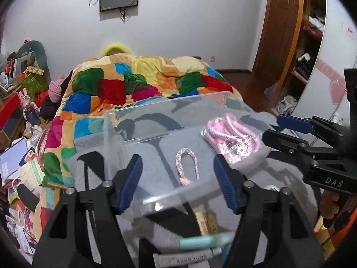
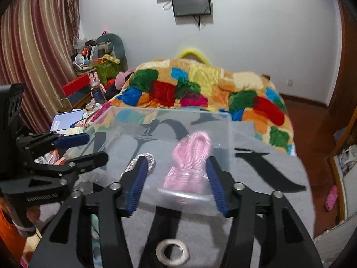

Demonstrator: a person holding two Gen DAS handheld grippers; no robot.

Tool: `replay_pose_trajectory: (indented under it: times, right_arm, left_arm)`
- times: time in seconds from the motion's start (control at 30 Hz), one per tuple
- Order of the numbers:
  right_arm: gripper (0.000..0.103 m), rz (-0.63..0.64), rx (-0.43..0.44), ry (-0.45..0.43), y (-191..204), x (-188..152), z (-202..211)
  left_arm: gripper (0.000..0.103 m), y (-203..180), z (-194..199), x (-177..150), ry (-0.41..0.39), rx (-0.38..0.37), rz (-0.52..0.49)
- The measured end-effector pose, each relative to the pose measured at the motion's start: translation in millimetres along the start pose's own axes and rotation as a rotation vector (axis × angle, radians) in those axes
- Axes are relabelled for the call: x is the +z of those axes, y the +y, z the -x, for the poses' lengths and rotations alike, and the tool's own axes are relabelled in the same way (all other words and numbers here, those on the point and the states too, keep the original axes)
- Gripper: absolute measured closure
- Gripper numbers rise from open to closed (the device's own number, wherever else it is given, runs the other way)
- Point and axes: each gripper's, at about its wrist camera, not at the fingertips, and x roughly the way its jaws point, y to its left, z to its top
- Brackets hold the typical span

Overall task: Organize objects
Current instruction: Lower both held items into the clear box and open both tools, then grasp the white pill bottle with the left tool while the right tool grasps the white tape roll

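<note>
A clear plastic box (image 1: 156, 120) (image 2: 229, 134) stands on a grey cloth with black shapes on the bed. Inside lie a braided pink-white loop (image 1: 187, 166) (image 2: 151, 159) and a bag of pink cord (image 1: 232, 139) (image 2: 189, 163). My left gripper (image 1: 178, 178) is open and empty over the box's near edge, its fingers either side of the loop. My right gripper (image 2: 176, 181) is open around the bag of pink cord, not closed on it; it also shows at the right of the left wrist view (image 1: 285, 131).
On the cloth near me lie a roll of tape (image 2: 172, 252), a wooden block (image 1: 206, 222), a teal pen (image 1: 200, 242) and a white tube (image 1: 185, 258). A patchwork blanket (image 1: 138, 82) covers the bed behind. Clutter crowds the left side (image 1: 20, 156). A wardrobe (image 1: 312, 33) stands on the right.
</note>
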Motion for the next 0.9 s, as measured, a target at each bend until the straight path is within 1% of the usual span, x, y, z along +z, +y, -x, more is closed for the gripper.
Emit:
replay_pose_trajectory:
  times: [0.07,0.1,0.13,0.17,0.2,0.23,0.33,0.43,0.53,0.63,0.73,0.8,0.83,0.87,0.9]
  right_arm:
    - [0.045,0.019,-0.012,-0.018,3,-4,13]
    - [0.043,0.028,-0.017,-0.027,4,-6,19]
    - [0.039,0.036,-0.025,-0.036,5,-10,26]
    - [0.036,0.039,-0.029,-0.041,4,-12,29]
    - [0.035,0.05,-0.036,-0.048,5,-22,39]
    - [0.035,0.05,-0.036,-0.048,5,-22,39]
    - [0.034,0.051,-0.035,-0.044,5,-35,45]
    - [0.034,0.048,-0.02,-0.015,5,-50,44]
    - [0.034,0.059,-0.026,0.018,7,-68,37]
    - [0.035,0.065,-0.021,0.047,6,-79,29]
    - [0.035,0.049,-0.011,0.074,3,-88,19]
    - [0.036,0.035,0.0,0.096,1,-92,12]
    - [0.041,0.03,0.002,0.102,2,-94,9]
    - [0.048,0.028,0.005,0.111,2,-96,5]
    - [0.052,0.028,0.01,0.122,2,-98,2]
  left_arm:
    - [0.033,3,12,-5,-0.015,0.0,0.022]
    - [0.033,5,17,-8,-0.021,0.013,0.037]
    - [0.032,8,23,-13,-0.028,0.023,0.057]
    - [0.032,9,25,-17,-0.028,0.019,0.069]
    - [0.032,11,28,-22,-0.029,0.015,0.081]
    - [0.032,14,32,-28,-0.031,0.011,0.098]
    - [0.032,18,36,-43,-0.027,0.016,0.122]
    - [0.032,18,40,-58,-0.019,0.026,0.131]
    - [0.032,17,42,-73,-0.005,0.029,0.139]
    - [0.032,9,44,-89,0.01,0.041,0.128]
    - [0.033,-4,44,-107,0.019,0.068,0.091]
    - [0.033,-12,44,-118,0.027,0.067,0.076]
    - [0.033,-15,44,-122,0.03,0.064,0.073]
    - [0.034,-18,44,-126,0.031,0.064,0.07]
    - [0.04,-20,44,-129,0.034,0.064,0.066]
